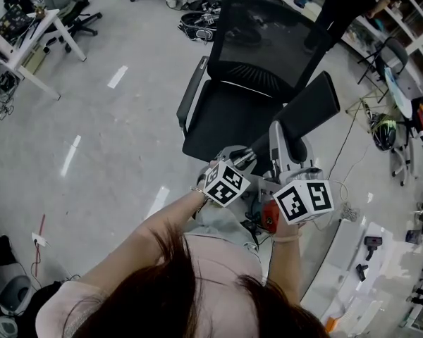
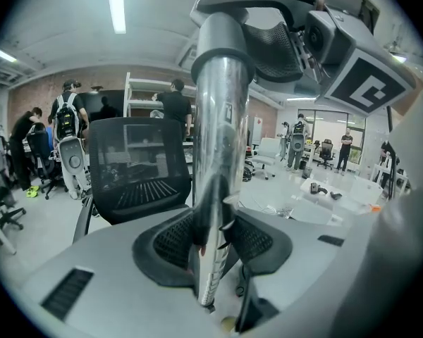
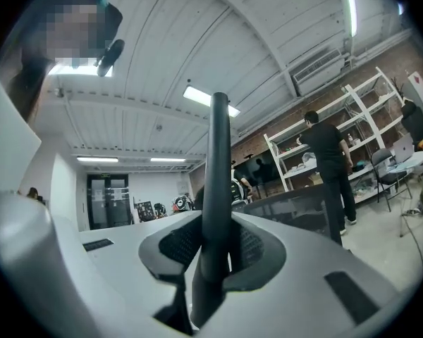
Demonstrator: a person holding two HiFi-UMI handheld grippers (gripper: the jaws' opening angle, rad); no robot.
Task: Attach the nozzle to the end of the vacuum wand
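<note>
In the left gripper view a chrome vacuum wand (image 2: 218, 153) stands upright between the jaws of my left gripper (image 2: 213, 239), which is shut on it. The wand's top end runs into a grey collar (image 2: 222, 41), with the right gripper's marker cube (image 2: 370, 83) just beside it. My right gripper (image 3: 215, 248) is shut on the black nozzle (image 3: 217, 182), which rises thin and edge-on from its jaws. In the head view both grippers meet in front of the person: the left gripper (image 1: 234, 164) at the left, the right gripper (image 1: 285, 153) beside it, and the flat black nozzle (image 1: 307, 108) slanting up to the right.
A black mesh office chair (image 1: 240, 83) stands right behind the grippers. A white table (image 1: 28, 41) is at the far left, and a white bench (image 1: 352, 259) with small tools is at the lower right. A person in black (image 1: 345, 5) stands near shelves at the top right. Cables lie on the floor.
</note>
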